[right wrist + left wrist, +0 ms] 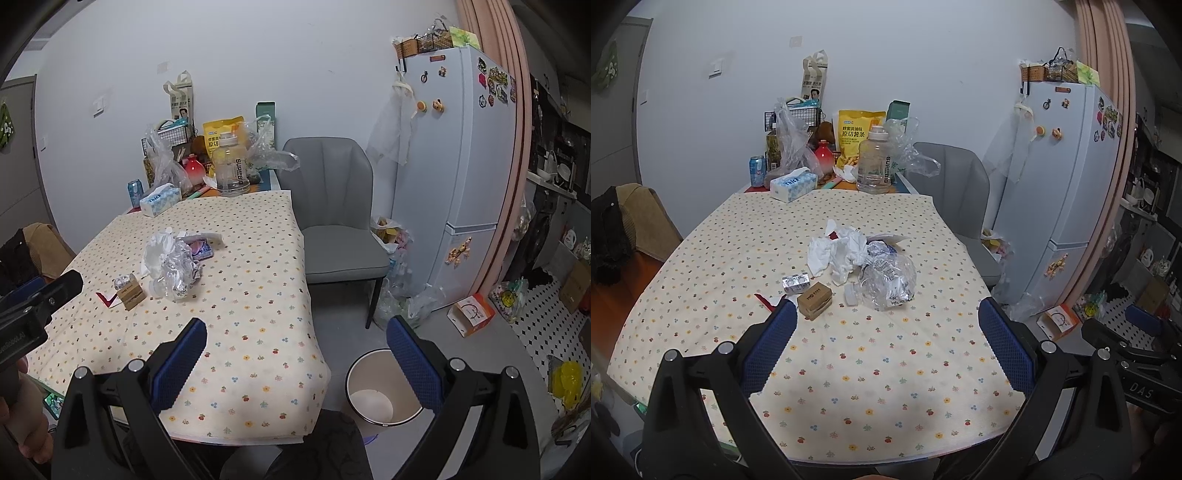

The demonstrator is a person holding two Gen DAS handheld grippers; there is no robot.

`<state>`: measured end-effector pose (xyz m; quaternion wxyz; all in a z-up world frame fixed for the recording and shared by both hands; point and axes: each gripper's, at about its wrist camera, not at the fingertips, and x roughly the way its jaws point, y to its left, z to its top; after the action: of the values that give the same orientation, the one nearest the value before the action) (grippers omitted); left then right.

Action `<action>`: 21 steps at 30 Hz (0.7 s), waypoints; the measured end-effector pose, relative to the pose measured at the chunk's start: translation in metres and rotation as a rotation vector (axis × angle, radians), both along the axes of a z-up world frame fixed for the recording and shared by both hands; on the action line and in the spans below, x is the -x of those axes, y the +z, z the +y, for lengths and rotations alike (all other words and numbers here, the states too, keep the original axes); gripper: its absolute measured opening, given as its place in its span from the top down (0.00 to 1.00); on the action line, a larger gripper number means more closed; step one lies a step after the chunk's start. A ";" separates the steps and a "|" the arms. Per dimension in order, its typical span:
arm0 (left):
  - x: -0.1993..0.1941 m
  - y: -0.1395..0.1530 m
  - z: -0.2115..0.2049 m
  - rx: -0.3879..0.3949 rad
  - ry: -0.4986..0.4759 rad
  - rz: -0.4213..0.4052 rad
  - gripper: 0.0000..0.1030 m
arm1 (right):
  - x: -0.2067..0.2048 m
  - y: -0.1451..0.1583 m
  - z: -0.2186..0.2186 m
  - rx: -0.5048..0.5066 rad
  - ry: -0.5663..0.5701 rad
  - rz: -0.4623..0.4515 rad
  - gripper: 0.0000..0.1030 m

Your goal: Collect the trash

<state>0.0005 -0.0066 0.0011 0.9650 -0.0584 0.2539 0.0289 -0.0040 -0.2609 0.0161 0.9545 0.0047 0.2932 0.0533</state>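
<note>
A heap of trash lies mid-table on the flowered cloth [849, 354]: crumpled white tissue [836, 253], a crushed clear plastic bottle [888, 282] with its cap [850, 294], a small brown box [814, 298], a silver blister pack [795, 283] and a red scrap [764, 298]. My left gripper [886, 317] is open and empty, just short of the heap. My right gripper [295, 336] is open and empty over the table's right edge, above a white waste bin [382, 387] on the floor. The heap also shows in the right wrist view [170, 262].
At the table's far end stand a tissue box [793, 183], a can [757, 170], a large clear jug [874, 162], a yellow snack bag [857, 134] and plastic bags. A grey chair [332, 221] and a fridge [454, 166] stand to the right. Clutter lies on the floor.
</note>
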 end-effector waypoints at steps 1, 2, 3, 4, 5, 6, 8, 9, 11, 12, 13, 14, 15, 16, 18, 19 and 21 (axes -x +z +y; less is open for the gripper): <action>0.000 0.000 0.000 0.001 0.001 -0.005 0.05 | -0.001 0.000 -0.001 -0.003 0.001 0.004 0.07; 0.001 0.000 0.000 0.002 0.002 -0.007 0.05 | -0.001 -0.001 -0.001 -0.004 0.001 0.006 0.07; 0.001 0.000 0.000 0.003 0.001 -0.008 0.05 | -0.002 -0.001 -0.001 -0.004 0.000 0.007 0.07; 0.000 -0.001 0.000 0.005 0.002 -0.008 0.05 | -0.002 -0.002 -0.002 -0.003 0.000 0.008 0.07; 0.000 -0.001 -0.001 0.003 0.002 -0.007 0.05 | -0.002 -0.002 -0.001 -0.002 0.000 0.009 0.07; 0.000 -0.001 0.000 0.004 0.002 -0.007 0.05 | -0.002 -0.002 -0.001 -0.002 0.000 0.009 0.07; 0.001 -0.001 -0.001 0.003 0.001 -0.008 0.05 | -0.003 -0.002 -0.002 -0.003 0.000 0.008 0.07; 0.001 -0.001 -0.001 0.003 0.001 -0.009 0.05 | -0.003 -0.003 -0.002 -0.003 0.001 0.009 0.07; 0.000 -0.001 -0.001 0.003 0.000 -0.007 0.05 | -0.003 -0.003 -0.002 -0.009 0.005 0.014 0.07; 0.001 -0.001 -0.001 0.003 0.001 -0.007 0.05 | -0.003 -0.003 -0.002 -0.012 0.006 0.017 0.07; 0.000 -0.001 -0.001 0.004 0.000 -0.006 0.05 | -0.003 -0.004 -0.002 -0.012 0.006 0.017 0.07; 0.000 -0.002 -0.001 0.003 -0.002 -0.005 0.05 | -0.002 -0.004 -0.002 -0.011 0.007 0.017 0.07; 0.000 -0.002 -0.001 0.003 -0.002 -0.005 0.05 | -0.003 -0.004 -0.002 -0.011 0.008 0.017 0.07; 0.000 -0.003 -0.001 0.003 -0.003 -0.004 0.05 | -0.002 -0.004 -0.003 -0.012 0.008 0.016 0.07; 0.000 -0.002 -0.001 0.004 -0.001 -0.005 0.05 | -0.002 -0.005 -0.003 -0.011 0.007 0.015 0.07; 0.000 -0.002 -0.001 0.004 -0.001 -0.006 0.05 | -0.002 -0.004 -0.002 -0.011 0.006 0.016 0.07; 0.000 -0.003 -0.002 0.004 -0.001 -0.006 0.05 | -0.002 -0.004 -0.003 -0.013 0.005 0.015 0.07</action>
<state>0.0009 -0.0083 -0.0018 0.9657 -0.0603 0.2511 0.0278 -0.0017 -0.2635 0.0121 0.9521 0.0106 0.3002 0.0576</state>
